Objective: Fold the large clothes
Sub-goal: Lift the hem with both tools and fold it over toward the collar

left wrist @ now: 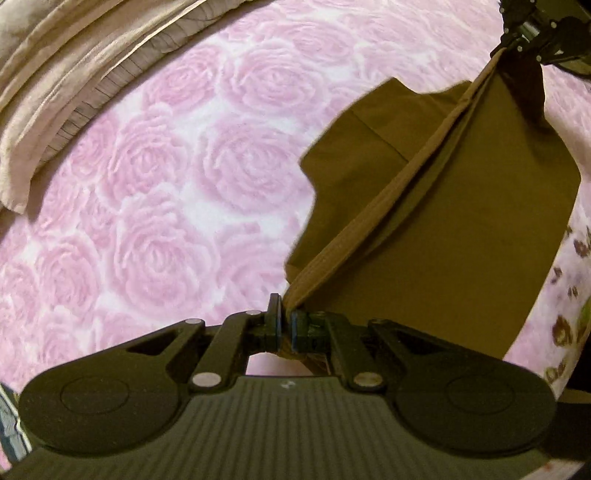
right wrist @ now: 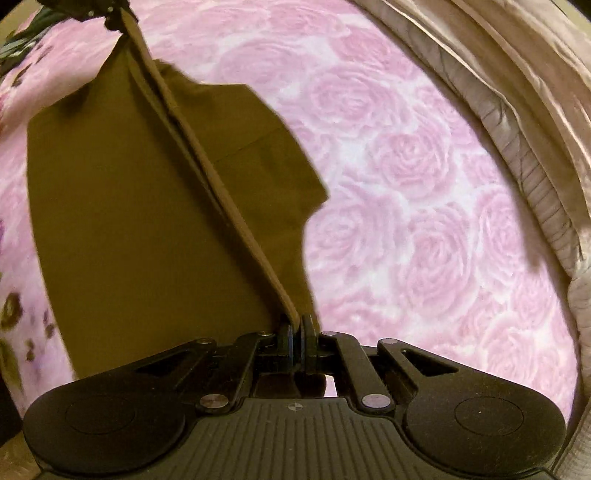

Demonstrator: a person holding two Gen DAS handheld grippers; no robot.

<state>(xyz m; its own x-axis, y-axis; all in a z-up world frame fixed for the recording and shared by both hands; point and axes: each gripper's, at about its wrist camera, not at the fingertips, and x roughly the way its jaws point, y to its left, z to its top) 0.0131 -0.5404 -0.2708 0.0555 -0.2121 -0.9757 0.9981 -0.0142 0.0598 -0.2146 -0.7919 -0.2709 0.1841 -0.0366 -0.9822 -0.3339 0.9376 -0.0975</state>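
An olive-brown garment [left wrist: 443, 229] hangs above the pink rose-patterned bedspread [left wrist: 166, 192], held taut along its hemmed edge between both grippers. My left gripper [left wrist: 285, 317] is shut on one end of that hem. In the left wrist view the right gripper [left wrist: 524, 40] appears at the top right, clamped on the other end. In the right wrist view my right gripper [right wrist: 297, 328] is shut on the hem of the garment [right wrist: 147, 221], and the left gripper [right wrist: 110, 14] shows at the top left, holding the far end. A sleeve hangs down toward the bedspread [right wrist: 406, 184].
A beige quilt with a ruffled edge [left wrist: 66, 74] lies bunched along the bed's far side, also visible as the beige quilt [right wrist: 517, 110] in the right wrist view. A cloth with brown flower print [left wrist: 569, 325] lies by the bed's near edge.
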